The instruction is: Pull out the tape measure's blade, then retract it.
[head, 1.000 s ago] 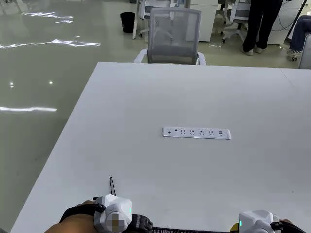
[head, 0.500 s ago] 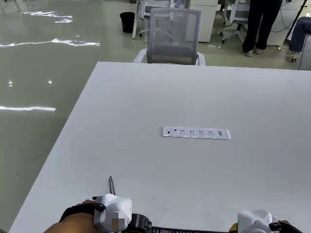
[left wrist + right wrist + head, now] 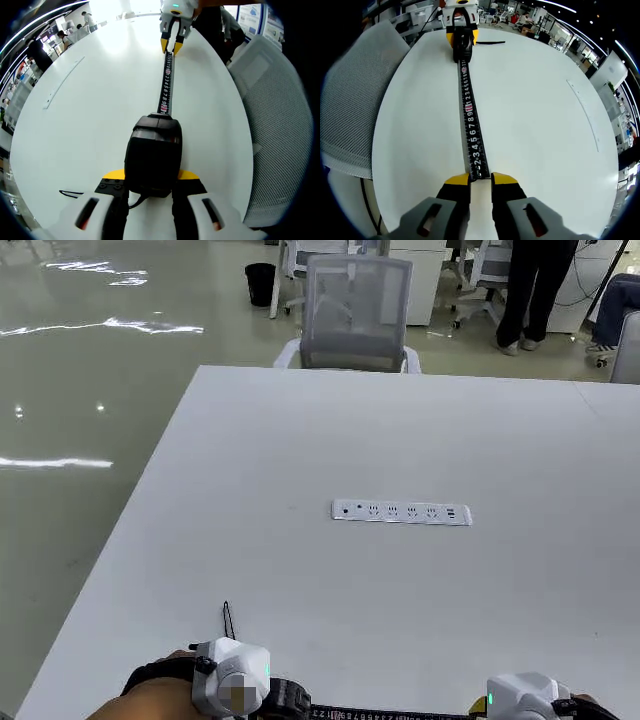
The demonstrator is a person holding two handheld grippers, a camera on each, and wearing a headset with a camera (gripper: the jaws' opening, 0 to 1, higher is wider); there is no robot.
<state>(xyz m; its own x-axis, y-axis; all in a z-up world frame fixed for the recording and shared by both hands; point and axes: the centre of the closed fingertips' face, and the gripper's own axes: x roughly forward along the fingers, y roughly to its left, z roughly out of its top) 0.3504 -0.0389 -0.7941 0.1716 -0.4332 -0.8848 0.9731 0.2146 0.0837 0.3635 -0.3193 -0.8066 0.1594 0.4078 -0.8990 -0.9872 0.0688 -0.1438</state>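
- The black tape measure case (image 3: 152, 155) is clamped between the yellow-tipped jaws of the left gripper (image 3: 151, 175), near the front edge of a white table (image 3: 300, 440).
- Its blade (image 3: 470, 120) lies pulled out, numbers up, running straight along the table edge to the right gripper (image 3: 480, 178), whose jaws pinch the blade's end.
- A thin black strap (image 3: 228, 620) lies beside the left gripper.
- A white power strip (image 3: 400, 512) lies mid-table, well apart from both.
- A grey mesh chair (image 3: 357, 315) stands at the far edge.

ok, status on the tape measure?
Left gripper shut on tape measure case. Right gripper shut on blade tip. Blade out, stretched between them over table. Nothing in its path; power strip well away.
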